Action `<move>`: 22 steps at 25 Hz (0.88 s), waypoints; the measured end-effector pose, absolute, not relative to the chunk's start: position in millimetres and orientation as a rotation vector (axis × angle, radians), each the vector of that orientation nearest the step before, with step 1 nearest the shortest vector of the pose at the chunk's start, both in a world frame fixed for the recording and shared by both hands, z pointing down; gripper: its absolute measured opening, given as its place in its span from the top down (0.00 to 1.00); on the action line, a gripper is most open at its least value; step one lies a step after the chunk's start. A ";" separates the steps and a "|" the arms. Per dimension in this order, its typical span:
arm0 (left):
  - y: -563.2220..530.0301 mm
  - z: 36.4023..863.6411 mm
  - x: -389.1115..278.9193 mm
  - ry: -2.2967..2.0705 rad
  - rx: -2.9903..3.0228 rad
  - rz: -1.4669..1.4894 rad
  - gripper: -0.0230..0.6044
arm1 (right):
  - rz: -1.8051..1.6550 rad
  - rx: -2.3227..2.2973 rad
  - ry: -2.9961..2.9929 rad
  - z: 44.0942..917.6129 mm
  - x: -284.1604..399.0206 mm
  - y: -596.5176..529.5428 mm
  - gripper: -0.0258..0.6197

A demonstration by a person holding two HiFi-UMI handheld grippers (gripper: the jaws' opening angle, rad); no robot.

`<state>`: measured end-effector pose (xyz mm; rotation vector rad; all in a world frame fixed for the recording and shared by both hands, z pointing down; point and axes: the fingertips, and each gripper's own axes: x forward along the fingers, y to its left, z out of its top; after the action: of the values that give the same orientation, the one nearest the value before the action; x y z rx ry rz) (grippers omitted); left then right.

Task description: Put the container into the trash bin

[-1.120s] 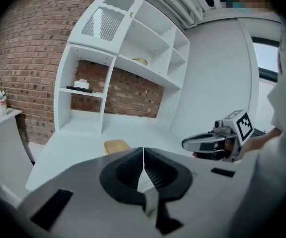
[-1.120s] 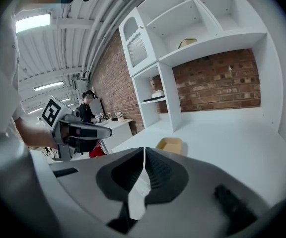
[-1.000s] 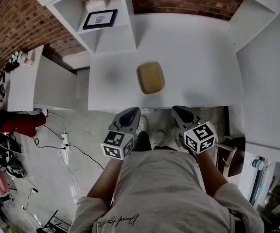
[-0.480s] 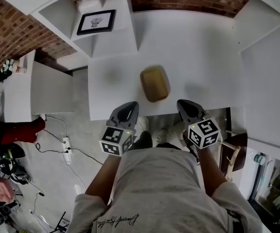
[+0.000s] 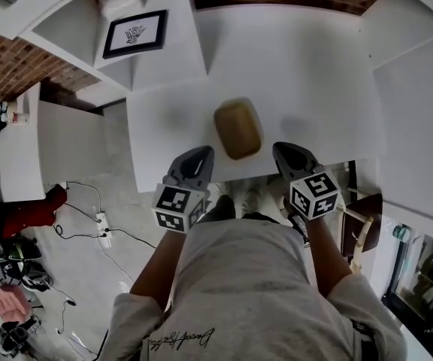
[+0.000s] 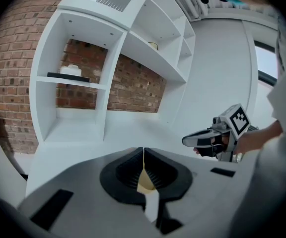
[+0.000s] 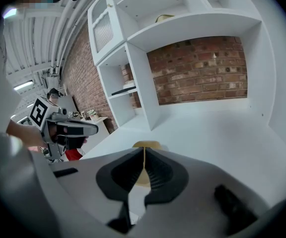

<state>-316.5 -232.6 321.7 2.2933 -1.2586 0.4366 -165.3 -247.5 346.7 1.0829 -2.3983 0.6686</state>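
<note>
Two claws hang at the near edge of the desk [image 5: 307, 74], the left claw [image 5: 198, 153] and right claw [image 5: 283, 150] either side of the container [image 5: 237, 129]. It sits on the desk just ahead of them, touching neither. Both claws are closed tight with nothing in them.

Risks, as I judge them: a claw brought in without parting its jaws would shove the container along the smooth top instead of taking it. Its rounded rim may also slip from a shallow pinch. No bin shows in any view, so the carry would start with no target in sight.

A second ago both claws hung short of the desk edge. Now their tips lie over it, nearer the container.
</note>
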 end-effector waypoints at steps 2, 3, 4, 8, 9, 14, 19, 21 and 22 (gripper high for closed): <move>-236.4 325.2 -318.9 -1.245 2.293 0.444 0.94 | 0.673 1.085 -2.391 350.7 -169.0 -251.4 0.91; -238.6 326.8 -319.8 -1.241 2.294 0.448 0.94 | 0.674 1.088 -2.387 353.0 -170.4 -253.4 0.91; -240.6 328.6 -320.4 -1.237 2.293 0.451 0.94 | 0.676 1.090 -2.382 355.6 -170.9 -255.4 0.91; -245.9 335.7 -321.3 -1.224 2.282 0.461 0.94 | 0.690 1.087 -2.360 366.9 -171.6 -261.1 0.91; -246.4 337.4 -321.8 -1.221 2.279 0.463 0.94 | 0.693 1.083 -2.357 369.7 -172.6 -261.9 0.91; -248.7 346.7 -321.3 -1.199 2.267 0.477 0.94 | 0.699 1.054 -2.331 384.0 -179.0 -266.6 0.91; -249.2 357.3 -317.7 -1.165 2.263 0.502 0.94 | 0.726 1.040 -2.286 406.1 -181.6 -270.9 0.84; -252.2 361.4 -317.0 -1.152 2.262 0.505 0.94 | 0.740 1.044 -2.267 414.2 -180.6 -273.8 0.83; -253.7 363.1 -317.0 -1.146 2.262 0.507 0.94 | 0.746 1.046 -2.259 417.8 -180.3 -275.1 0.82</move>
<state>-317.0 -253.7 363.1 2.2616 -1.1461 0.5071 -180.3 -275.1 417.8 1.0463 -2.2589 0.7459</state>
